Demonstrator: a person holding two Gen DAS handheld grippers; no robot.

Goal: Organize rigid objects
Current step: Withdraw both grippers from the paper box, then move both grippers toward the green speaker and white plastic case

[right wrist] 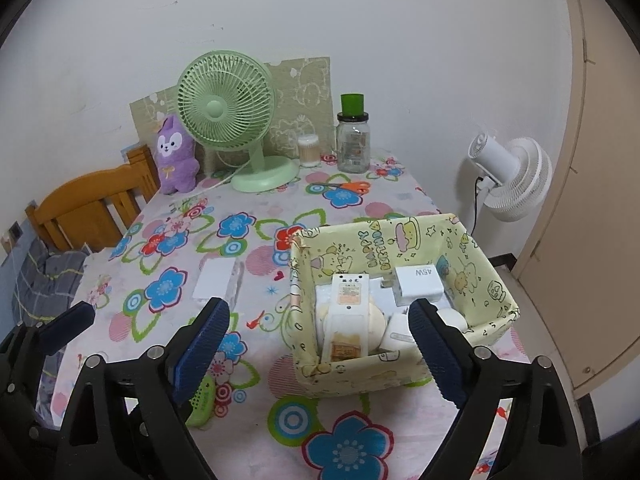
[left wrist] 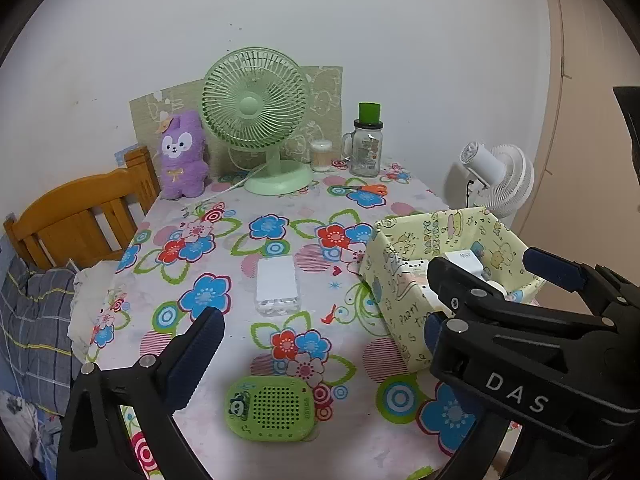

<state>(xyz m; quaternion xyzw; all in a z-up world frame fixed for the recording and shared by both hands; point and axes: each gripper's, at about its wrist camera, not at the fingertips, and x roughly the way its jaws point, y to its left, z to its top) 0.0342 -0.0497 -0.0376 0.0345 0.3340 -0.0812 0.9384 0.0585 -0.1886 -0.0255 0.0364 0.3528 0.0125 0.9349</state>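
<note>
1. One bench (right wrist: 256,432) under a flowered cloth carries everything; one wooden chair (left wrist: 76,220) stands at its left edge
2. One yellow fabric box (right wrist: 472,248) with cartoon print sits on the right part of the bench, and several white rigid things lie inside it: one long white device (right wrist: 348,312) with a label, one white charger block (right wrist: 416,284) with its plug pins showing, and some round white pieces under them that cannot be counted
3. Two rigid things lie on the cloth outside the box: one white flat case (left wrist: 277,284) near the middle, well left of the box, and one green perforated gadget (left wrist: 269,408) near the front edge
4. Along the back wall stand one green desk fan (left wrist: 256,112), one purple plush toy (left wrist: 182,156), one small clear pot (left wrist: 321,155) and one glass jar (left wrist: 365,148) with a green lid; one pair of orange-handled scissors (left wrist: 366,189) lies just in front of the jar
5. One white fan (right wrist: 508,176) stands beyond the bench on the right
6. Two claws: the left claw (left wrist: 320,328) is spread wide above the green gadget, nothing between its fingers; the right claw (right wrist: 320,340) is spread wide at the box's near wall, gripping nothing
</note>
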